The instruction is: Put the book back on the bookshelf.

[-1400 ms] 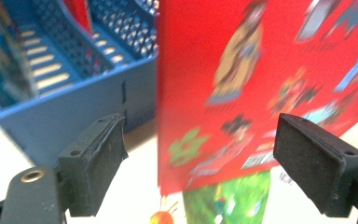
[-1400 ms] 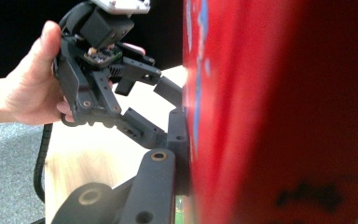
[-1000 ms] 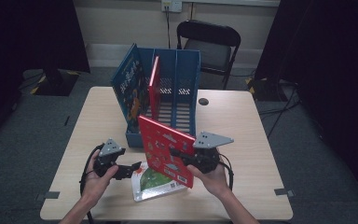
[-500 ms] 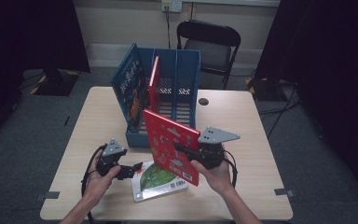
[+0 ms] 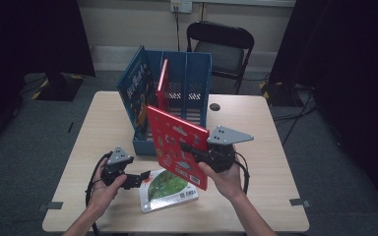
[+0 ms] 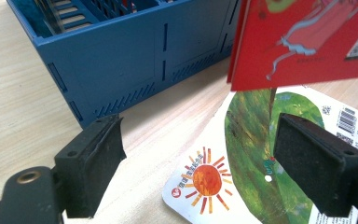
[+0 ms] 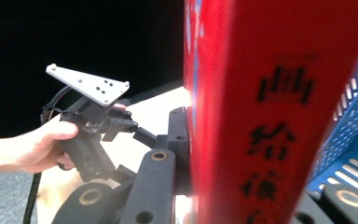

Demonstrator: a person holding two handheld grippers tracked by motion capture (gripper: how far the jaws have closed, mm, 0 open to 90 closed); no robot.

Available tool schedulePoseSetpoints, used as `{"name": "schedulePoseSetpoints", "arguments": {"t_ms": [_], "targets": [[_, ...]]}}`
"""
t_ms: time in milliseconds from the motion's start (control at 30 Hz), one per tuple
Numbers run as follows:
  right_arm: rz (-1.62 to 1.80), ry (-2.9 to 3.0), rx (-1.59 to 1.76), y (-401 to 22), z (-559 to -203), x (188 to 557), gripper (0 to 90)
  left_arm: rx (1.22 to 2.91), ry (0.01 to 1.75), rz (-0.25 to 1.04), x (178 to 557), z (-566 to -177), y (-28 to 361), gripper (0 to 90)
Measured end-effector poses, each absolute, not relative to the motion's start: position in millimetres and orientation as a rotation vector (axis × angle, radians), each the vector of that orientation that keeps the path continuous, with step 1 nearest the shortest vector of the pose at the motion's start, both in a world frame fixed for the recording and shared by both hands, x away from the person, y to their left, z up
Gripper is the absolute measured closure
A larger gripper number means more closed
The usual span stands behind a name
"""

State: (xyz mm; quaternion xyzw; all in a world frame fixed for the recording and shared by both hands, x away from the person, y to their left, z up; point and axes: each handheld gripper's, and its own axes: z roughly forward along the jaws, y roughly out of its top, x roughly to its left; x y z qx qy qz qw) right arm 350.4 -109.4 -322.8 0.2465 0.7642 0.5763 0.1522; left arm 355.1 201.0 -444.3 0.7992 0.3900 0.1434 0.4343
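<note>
My right gripper (image 5: 193, 151) is shut on a red picture book (image 5: 176, 142) and holds it tilted in the air, just in front of the blue file rack (image 5: 192, 93). In the right gripper view the red book (image 7: 261, 116) stands edge-on between the jaws. A green book with a sun on its cover (image 5: 170, 189) lies flat on the table under it. My left gripper (image 5: 139, 179) rests at that book's left edge, open. Its pads (image 6: 95, 163) straddle the corner of the green book (image 6: 251, 140) without touching it.
The rack holds a blue book (image 5: 135, 93) and another red one (image 5: 163, 83), both upright in its left slots. A black chair (image 5: 221, 49) stands behind the light wooden table (image 5: 256, 128). A dark round spot (image 5: 214, 106) marks the tabletop right of the rack.
The right gripper has lifted the red book higher off the green book and a little to the right. The left gripper has stayed where it was.
</note>
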Motion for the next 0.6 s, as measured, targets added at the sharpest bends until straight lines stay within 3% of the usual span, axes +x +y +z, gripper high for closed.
{"name": "schedulePoseSetpoints", "arguments": {"t_ms": [600], "targets": [[1.638, 2.066, 0.804, -113.7, -299.3, 366.4, 80.6, 2.002, 1.003, 0.333, 356.2, -449.3, 200.0, 15.7]]}}
